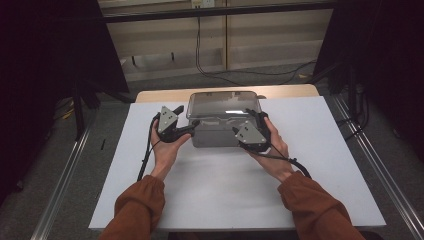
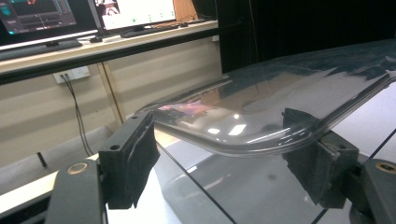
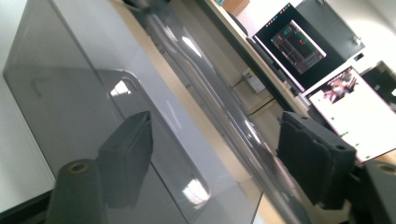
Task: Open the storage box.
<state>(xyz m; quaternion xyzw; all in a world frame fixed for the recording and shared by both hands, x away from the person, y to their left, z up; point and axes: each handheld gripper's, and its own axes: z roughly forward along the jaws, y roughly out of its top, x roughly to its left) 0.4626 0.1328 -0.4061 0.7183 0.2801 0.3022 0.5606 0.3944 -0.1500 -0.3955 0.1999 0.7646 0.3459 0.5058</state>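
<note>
A grey translucent box (image 1: 220,136) with a clear lid (image 1: 224,104) stands at the far middle of the white sheet. My left gripper (image 1: 192,125) is at the box's front left corner. In the left gripper view the lid's rounded corner (image 2: 261,102) lies between the jaws of the left gripper (image 2: 224,158), and both pads touch its rim. My right gripper (image 1: 257,118) is at the front right corner of the box. In the right gripper view its jaws (image 3: 215,158) stand apart, with the box wall (image 3: 70,93) and the lid rim (image 3: 205,84) running between them, pressed by neither pad.
The white sheet (image 1: 325,165) covers a wooden table whose far edge (image 1: 160,95) shows behind the box. Metal rails run along both sides of the table, and cables lie on the floor beyond it. Monitors (image 2: 135,11) stand on a shelf farther off.
</note>
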